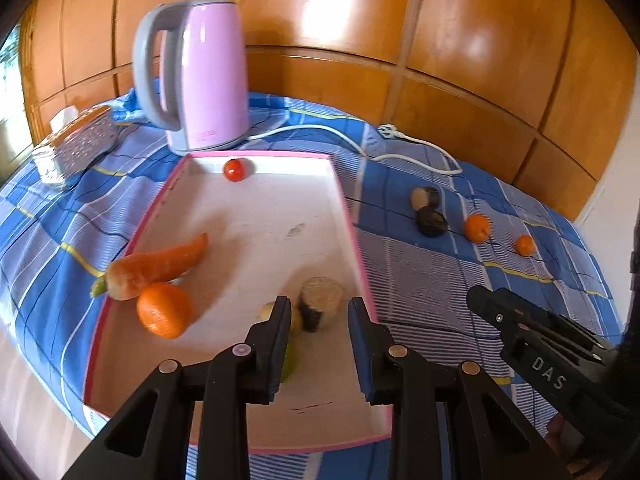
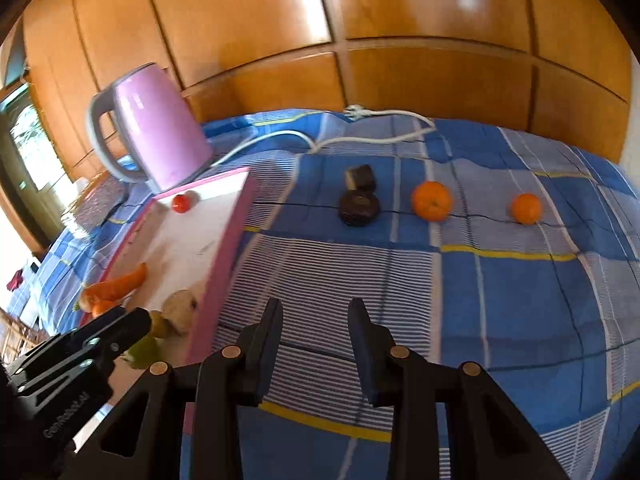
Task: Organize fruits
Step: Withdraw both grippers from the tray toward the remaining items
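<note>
A pink-rimmed white tray (image 1: 348, 216) lies on the blue checked cloth. In it are a carrot (image 1: 156, 266), an orange (image 1: 164, 310), a small tomato (image 1: 234, 169), a cut cylindrical piece (image 1: 320, 306) and a green fruit (image 1: 289, 356) partly hidden by my finger. My left gripper (image 1: 319, 320) is open and empty above the tray's near right corner. My right gripper (image 2: 315, 322) is open and empty over the cloth. Two dark pieces (image 2: 359, 200) and two oranges (image 2: 432, 201) (image 2: 527, 208) lie on the cloth beyond it.
A pink kettle (image 1: 200, 76) stands behind the tray, its white cord (image 1: 400, 148) trailing across the cloth. A tissue box (image 1: 76, 142) sits at the far left. Wooden panels (image 1: 440, 40) back the table.
</note>
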